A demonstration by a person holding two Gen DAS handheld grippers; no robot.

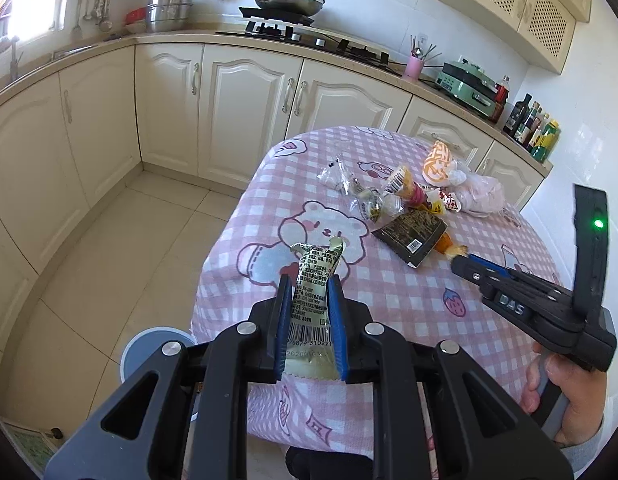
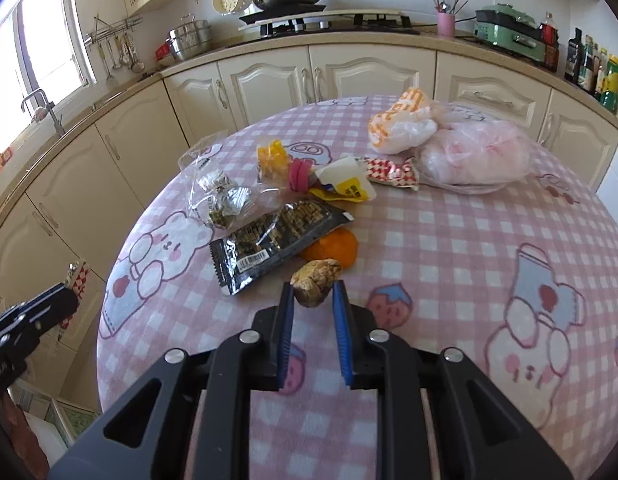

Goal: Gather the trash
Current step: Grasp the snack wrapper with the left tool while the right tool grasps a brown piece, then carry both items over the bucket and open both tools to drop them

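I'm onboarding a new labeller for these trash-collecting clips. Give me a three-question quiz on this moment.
1. True or false: the left gripper is empty.
2. What does the right gripper pinch: A) black wrapper, B) brownish crumpled scrap, C) pink plastic bag?
3. Fill in: the orange peel lies partly under the ____ wrapper.

Key: 1 false, it grips a pale green wrapper; 2 B; 3 black.
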